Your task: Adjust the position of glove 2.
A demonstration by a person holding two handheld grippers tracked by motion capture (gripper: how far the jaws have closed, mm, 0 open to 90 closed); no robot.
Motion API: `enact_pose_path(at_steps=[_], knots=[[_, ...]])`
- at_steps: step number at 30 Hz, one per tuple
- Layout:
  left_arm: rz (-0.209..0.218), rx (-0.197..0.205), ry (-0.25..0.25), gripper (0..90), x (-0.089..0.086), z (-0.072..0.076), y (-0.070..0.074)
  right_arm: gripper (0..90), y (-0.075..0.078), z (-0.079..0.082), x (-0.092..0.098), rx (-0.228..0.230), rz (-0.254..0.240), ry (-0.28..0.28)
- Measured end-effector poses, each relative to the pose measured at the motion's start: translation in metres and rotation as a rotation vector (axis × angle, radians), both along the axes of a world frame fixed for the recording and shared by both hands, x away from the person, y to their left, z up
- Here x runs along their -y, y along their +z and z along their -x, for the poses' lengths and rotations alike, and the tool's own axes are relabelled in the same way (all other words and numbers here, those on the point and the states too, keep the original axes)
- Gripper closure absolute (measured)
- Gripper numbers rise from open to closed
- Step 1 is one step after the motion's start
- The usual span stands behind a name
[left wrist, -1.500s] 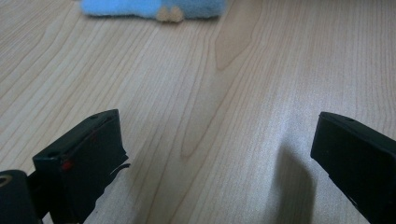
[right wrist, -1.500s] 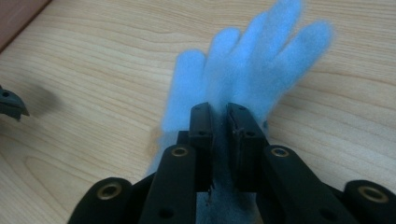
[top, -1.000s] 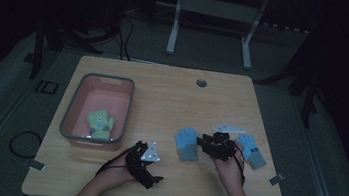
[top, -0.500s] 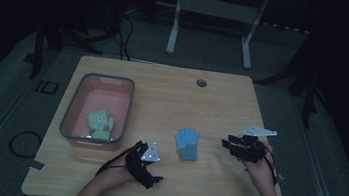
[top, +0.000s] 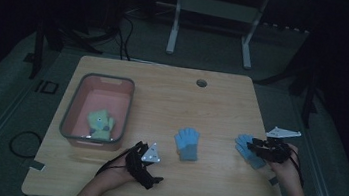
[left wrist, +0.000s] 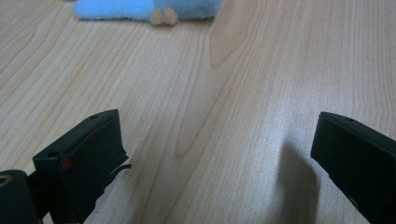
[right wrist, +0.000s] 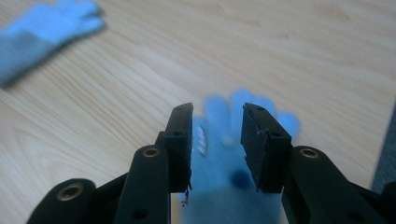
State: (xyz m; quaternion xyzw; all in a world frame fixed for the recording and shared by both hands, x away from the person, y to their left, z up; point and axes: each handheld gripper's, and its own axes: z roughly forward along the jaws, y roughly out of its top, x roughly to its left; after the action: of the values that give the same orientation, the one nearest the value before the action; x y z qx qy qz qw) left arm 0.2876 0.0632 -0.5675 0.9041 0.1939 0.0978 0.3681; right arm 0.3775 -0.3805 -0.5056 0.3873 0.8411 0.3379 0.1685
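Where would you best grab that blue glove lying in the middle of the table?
Probably at the grey cuff of the middle glove, coming from above. It lies flat with its fingers pointing away from the person, so the cuff is the nearest, bulkiest edge to pinch.

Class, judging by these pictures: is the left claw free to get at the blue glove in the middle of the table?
Probably yes: the left claw stands open, with bare table between it and the middle glove.

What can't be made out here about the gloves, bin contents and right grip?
- Right gripper: whether its pads press the blurred blue knit glove is unclear.
- High view: the green item in the pink plastic bin is too dim and small to identify.
- Left gripper view: the second blue glove is cut off by the top edge.
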Motion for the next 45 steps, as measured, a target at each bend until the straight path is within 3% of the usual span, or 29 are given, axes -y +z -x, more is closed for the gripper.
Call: enact_pose_path(at_steps=[5, 9, 15, 16, 17, 19, 22, 25, 31, 35, 45], knots=[[-0.004, 0.001, -0.001, 2.8, 0.000, 0.000, 0.000, 62.6, -0.018, -0.003, 0.011, -0.071, 0.068, 0.003], [-0.006, 0.001, -0.003, 2.8, 0.000, 0.000, 0.000, 62.1, -0.030, -0.004, 0.019, -0.092, 0.085, -0.006], [-0.014, 0.003, -0.007, 2.8, 0.000, 0.000, 0.000, 58.4, -0.030, -0.003, 0.018, -0.114, 0.106, 0.005], [-0.013, 0.003, -0.007, 2.8, 0.000, 0.000, 0.000, 61.9, -0.030, -0.004, 0.017, -0.127, 0.105, -0.006], [-0.013, 0.005, -0.008, 2.8, 0.000, 0.001, 0.000, 74.5, -0.029, -0.005, 0.015, -0.138, 0.103, -0.031], [-0.014, 0.004, -0.007, 2.8, 0.000, 0.000, -0.001, 81.6, -0.029, -0.005, 0.012, -0.152, 0.089, -0.074], [-0.014, 0.003, -0.007, 2.8, 0.000, 0.000, 0.000, 83.2, -0.027, -0.004, 0.009, -0.154, 0.082, -0.097], [-0.016, 0.006, -0.008, 2.8, 0.000, 0.000, 0.000, 86.0, -0.021, 0.001, -0.001, -0.136, 0.045, -0.133], [-0.010, 0.006, -0.012, 2.8, 0.000, 0.001, 0.000, 86.1, 0.006, 0.011, -0.030, -0.067, -0.037, -0.228], [-0.013, 0.010, -0.014, 2.8, 0.000, 0.001, 0.000, 86.1, 0.016, 0.016, -0.050, -0.026, -0.044, -0.310], [-0.017, 0.014, -0.018, 2.8, 0.001, 0.002, 0.001, 86.1, 0.015, 0.021, -0.087, -0.032, -0.073, -0.399]])
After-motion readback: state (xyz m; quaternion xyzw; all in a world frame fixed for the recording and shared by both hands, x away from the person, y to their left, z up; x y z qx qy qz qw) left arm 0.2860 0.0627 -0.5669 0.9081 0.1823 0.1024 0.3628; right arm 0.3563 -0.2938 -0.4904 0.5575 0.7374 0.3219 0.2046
